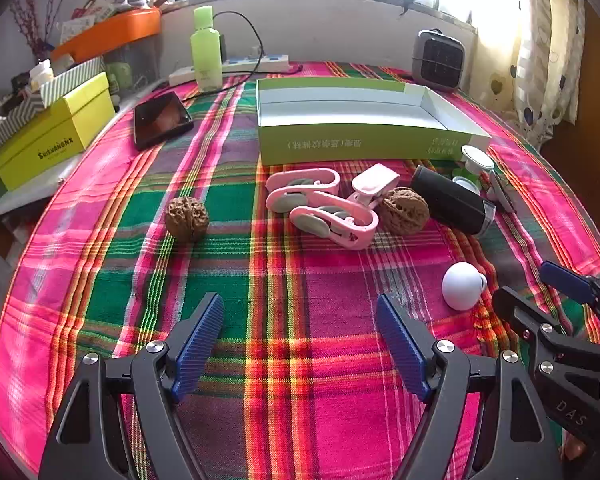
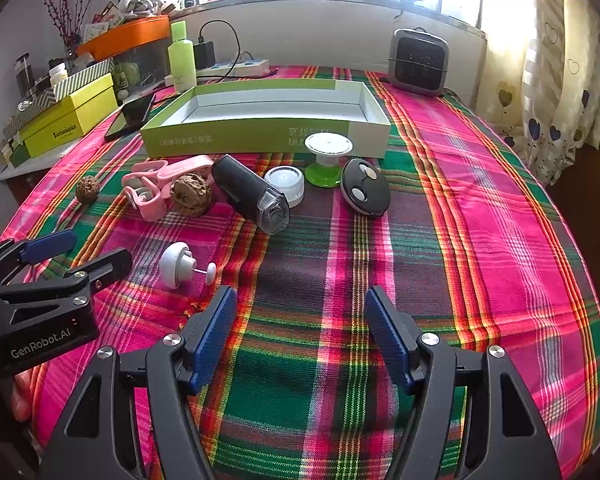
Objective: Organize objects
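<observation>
An empty green and white box (image 1: 364, 120) (image 2: 260, 120) stands on the plaid cloth. In front of it lie pink clips (image 1: 320, 204) (image 2: 156, 188), two walnuts (image 1: 186, 217) (image 1: 404, 210) (image 2: 191, 194), a black cylinder (image 1: 448, 200) (image 2: 252, 194), a white cap (image 2: 286, 184), a green and white stand (image 2: 326, 156), a black disc (image 2: 365, 190) and a small white round piece (image 1: 463, 285) (image 2: 178, 265). My left gripper (image 1: 300, 336) is open and empty above the cloth. My right gripper (image 2: 300, 328) is open and empty, to the right of the left one.
A phone (image 1: 162, 119), a green bottle (image 1: 206, 50), a power strip (image 1: 236, 66) and a small heater (image 1: 438, 60) stand behind the box. Yellow boxes (image 1: 56, 128) and an orange tray (image 1: 112, 32) are at the left. The table edge drops off at the right.
</observation>
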A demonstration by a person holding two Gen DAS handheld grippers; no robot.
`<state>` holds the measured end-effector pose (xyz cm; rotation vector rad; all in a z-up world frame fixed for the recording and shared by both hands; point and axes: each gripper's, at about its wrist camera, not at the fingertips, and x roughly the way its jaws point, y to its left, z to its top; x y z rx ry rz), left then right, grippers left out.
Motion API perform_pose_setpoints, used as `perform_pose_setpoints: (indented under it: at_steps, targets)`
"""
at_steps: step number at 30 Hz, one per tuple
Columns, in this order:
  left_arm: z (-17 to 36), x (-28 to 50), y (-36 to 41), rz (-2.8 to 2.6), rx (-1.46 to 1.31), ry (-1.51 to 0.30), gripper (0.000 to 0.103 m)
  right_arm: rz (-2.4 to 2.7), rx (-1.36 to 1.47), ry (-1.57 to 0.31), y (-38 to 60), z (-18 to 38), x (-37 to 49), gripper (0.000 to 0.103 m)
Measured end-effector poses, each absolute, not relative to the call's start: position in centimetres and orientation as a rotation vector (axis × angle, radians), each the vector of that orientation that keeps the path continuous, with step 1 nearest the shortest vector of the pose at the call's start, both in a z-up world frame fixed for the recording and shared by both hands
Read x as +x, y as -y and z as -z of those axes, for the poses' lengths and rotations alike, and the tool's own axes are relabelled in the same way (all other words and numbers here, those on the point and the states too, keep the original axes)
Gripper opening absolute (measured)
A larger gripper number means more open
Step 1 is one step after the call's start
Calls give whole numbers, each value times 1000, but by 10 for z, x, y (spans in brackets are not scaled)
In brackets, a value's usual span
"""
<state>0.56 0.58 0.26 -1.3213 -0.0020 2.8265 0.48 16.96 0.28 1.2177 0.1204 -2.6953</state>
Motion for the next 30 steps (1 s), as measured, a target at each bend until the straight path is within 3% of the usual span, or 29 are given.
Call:
perform_pose_setpoints:
  at_steps: [10,17,22,30]
  targets:
    - [-8,17,12,-2792,-1326,67,78,2538,1133,-94,-153,-7,8,67]
    - [-21,14,42,-2844,-1256,138,78,2483,1099,-182,-131,-9,4,67]
    - [-15,2,65,-2857,-1310,226,78,2464,1133,-198,-128,-3,-5,57]
    - [-10,-18,76,-2884,-1315,211,75,2466,1141,-210,-128,-4,-6,37]
